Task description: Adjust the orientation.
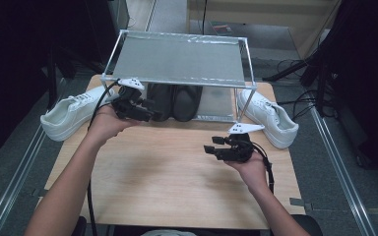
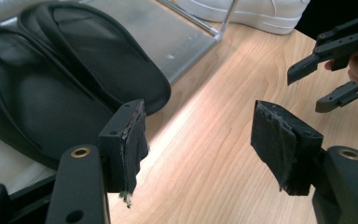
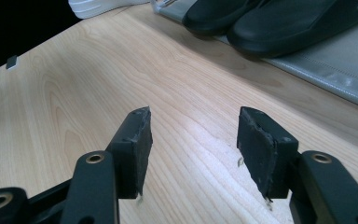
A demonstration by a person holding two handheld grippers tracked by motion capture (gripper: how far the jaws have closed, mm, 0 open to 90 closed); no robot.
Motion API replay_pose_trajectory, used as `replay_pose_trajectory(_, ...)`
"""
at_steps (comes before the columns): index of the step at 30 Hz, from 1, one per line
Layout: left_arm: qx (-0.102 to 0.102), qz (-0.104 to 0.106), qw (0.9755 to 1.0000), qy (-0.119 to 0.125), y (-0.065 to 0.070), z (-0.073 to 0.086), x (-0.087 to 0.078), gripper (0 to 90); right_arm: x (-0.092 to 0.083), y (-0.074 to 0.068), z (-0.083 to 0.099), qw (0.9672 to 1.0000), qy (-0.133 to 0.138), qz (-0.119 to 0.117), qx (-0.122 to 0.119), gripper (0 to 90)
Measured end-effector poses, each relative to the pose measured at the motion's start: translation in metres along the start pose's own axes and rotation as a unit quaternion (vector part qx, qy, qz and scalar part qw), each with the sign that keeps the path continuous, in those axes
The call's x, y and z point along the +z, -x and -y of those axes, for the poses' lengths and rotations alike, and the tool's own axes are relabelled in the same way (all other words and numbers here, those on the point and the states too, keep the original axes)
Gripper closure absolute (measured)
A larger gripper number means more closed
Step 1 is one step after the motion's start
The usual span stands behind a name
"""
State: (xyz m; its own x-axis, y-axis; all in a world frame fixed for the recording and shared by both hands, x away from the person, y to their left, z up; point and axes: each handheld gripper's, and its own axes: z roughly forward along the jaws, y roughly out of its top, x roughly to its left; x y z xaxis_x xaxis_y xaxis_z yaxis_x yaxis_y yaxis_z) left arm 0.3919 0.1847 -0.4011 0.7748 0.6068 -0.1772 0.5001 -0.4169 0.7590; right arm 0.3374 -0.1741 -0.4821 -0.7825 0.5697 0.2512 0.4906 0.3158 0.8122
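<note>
We count two black slippers (image 1: 173, 101), side by side on the lower shelf of one metal rack (image 1: 177, 59). We count two white sneakers: one (image 1: 74, 115) at the rack's left end, one (image 1: 268, 117) at its right end. The rack has two shelves, an upper and a lower. We count one wooden bench (image 1: 167, 172) carrying all of it. We count two grippers, the left gripper (image 1: 150, 114) and the right gripper (image 1: 210, 147), one in each hand.
</note>
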Motion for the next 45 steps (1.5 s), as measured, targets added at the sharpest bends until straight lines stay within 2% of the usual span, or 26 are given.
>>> replay_pose_trajectory(3,-0.003,-0.011,0.9999,0.003,0.0,0.011,-0.002,35.9,-0.003,0.0,0.003,1.0,0.001,0.0,0.0,46.0)
replay_pose_trajectory(5,-0.018,-0.005,0.9998,0.005,-0.002,0.019,-0.004,36.7,-0.004,0.001,0.003,1.0,0.002,0.002,0.0,45.8)
replay_pose_trajectory(9,-0.021,-0.007,0.9997,0.0,-0.002,0.035,-0.006,36.7,-0.007,0.006,0.002,0.9999,0.012,0.008,0.007,45.6)
replay_pose_trajectory(11,-0.025,-0.004,0.9996,-0.012,-0.004,0.04,-0.006,36.5,-0.007,0.008,0.002,0.9998,0.015,0.011,0.009,45.6)
replay_pose_trajectory(18,-0.034,-0.001,0.9994,0.005,-0.006,0.058,-0.017,35.9,-0.003,0.01,0.003,0.9998,0.009,0.016,0.005,45.6)
replay_pose_trajectory(25,-0.041,-0.011,0.999,0.011,-0.012,0.068,-0.025,35.8,0.004,0.009,0.003,0.9999,0.002,0.013,0.004,45.7)
replay_pose_trajectory(29,-0.036,-0.028,0.9989,0.008,-0.016,0.073,-0.031,35.9,0.006,0.007,0.004,0.9999,0.0,0.01,0.004,45.7)
replay_pose_trajectory(33,-0.05,-0.028,0.9984,0.003,-0.023,0.082,-0.039,35.9,0.008,0.007,0.004,1.0,-0.004,0.008,0.003,45.6)
replay_pose_trajectory(40,-0.074,-0.052,0.9957,0.017,-0.039,0.097,-0.057,35.9,0.009,0.007,0.003,1.0,-0.004,0.007,0.005,45.6)
replay_pose_trajectory(45,-0.086,-0.068,0.9938,0.019,-0.048,0.105,-0.068,35.9,0.01,0.007,0.003,0.9999,-0.007,0.006,0.006,45.6)
